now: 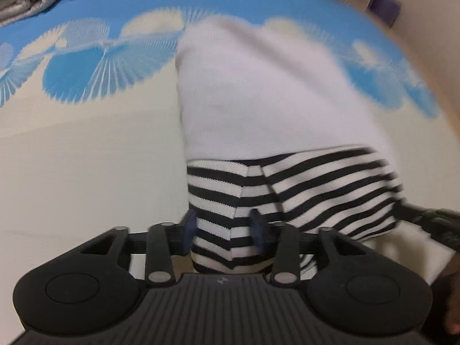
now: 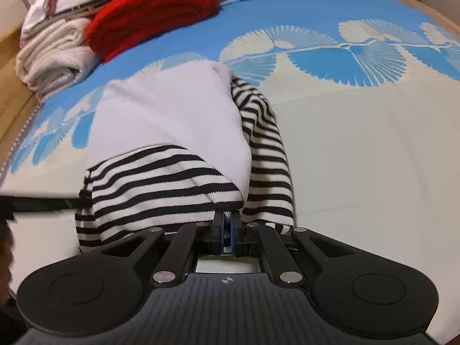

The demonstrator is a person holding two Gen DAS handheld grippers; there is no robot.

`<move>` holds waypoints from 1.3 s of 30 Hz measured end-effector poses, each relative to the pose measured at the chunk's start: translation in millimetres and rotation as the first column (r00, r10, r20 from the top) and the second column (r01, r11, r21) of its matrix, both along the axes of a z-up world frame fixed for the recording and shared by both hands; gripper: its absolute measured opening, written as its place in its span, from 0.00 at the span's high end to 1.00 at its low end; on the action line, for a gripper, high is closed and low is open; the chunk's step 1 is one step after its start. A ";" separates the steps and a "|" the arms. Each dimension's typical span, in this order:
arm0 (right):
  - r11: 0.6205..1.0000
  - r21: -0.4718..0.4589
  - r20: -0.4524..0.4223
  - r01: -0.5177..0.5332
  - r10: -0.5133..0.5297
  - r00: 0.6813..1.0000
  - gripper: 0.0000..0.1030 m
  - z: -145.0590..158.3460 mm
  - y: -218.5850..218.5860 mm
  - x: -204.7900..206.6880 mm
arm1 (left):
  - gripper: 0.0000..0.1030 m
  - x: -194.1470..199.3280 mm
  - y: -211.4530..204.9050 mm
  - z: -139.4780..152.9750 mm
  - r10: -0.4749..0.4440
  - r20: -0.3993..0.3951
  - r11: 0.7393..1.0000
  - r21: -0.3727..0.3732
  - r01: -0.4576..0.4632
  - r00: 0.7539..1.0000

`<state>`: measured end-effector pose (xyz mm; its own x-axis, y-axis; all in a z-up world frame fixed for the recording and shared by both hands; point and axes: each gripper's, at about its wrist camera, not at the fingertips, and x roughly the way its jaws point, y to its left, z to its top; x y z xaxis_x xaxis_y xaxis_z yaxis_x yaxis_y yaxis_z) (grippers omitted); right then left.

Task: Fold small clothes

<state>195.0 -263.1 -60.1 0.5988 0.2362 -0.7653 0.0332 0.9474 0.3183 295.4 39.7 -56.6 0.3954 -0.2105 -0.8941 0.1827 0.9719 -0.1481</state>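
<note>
A small garment with a white body (image 1: 267, 86) and black-and-white striped sleeves (image 1: 316, 184) lies partly lifted over the bed sheet (image 1: 86, 172). My left gripper (image 1: 222, 225) holds a thick fold of striped sleeve between its blue pads (image 1: 189, 224), which touch the cloth on both sides. In the right wrist view the same garment (image 2: 172, 115) drapes away from my right gripper (image 2: 227, 224), whose jaws are shut tight on the striped hem (image 2: 172, 189). The other gripper shows as a dark bar at each view's edge.
The bed sheet (image 2: 373, 158) is cream with a blue leaf pattern. At the far left corner sits a pile of folded clothes: a red knit (image 2: 152, 11), a cream towel (image 2: 54, 57) and several lighter pieces. A wooden bed frame (image 2: 11, 86) borders the left side.
</note>
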 end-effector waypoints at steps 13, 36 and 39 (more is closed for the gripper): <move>0.990 0.130 0.168 0.052 -0.074 0.983 0.56 72.2 -29.7 72.3 | 0.45 6.2 61.6 31.0 0.193 0.019 0.951 -0.251 -0.183 0.981; 0.989 -0.095 0.049 0.116 -0.112 0.993 0.98 -20.3 18.0 218.5 | 0.40 27.8 21.4 1.1 0.085 -0.061 0.987 -0.132 -0.093 0.994; 0.987 -0.143 0.043 0.070 -0.065 0.997 0.96 -16.2 30.1 216.5 | 0.39 27.7 27.2 -5.4 0.115 -0.087 0.982 -0.137 -0.127 0.989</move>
<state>411.5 -233.1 -76.3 0.6389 0.0830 -0.7648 0.0889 0.9795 0.1806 323.1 67.0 -62.1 0.3556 -0.2925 -0.8877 0.0474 0.9542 -0.2954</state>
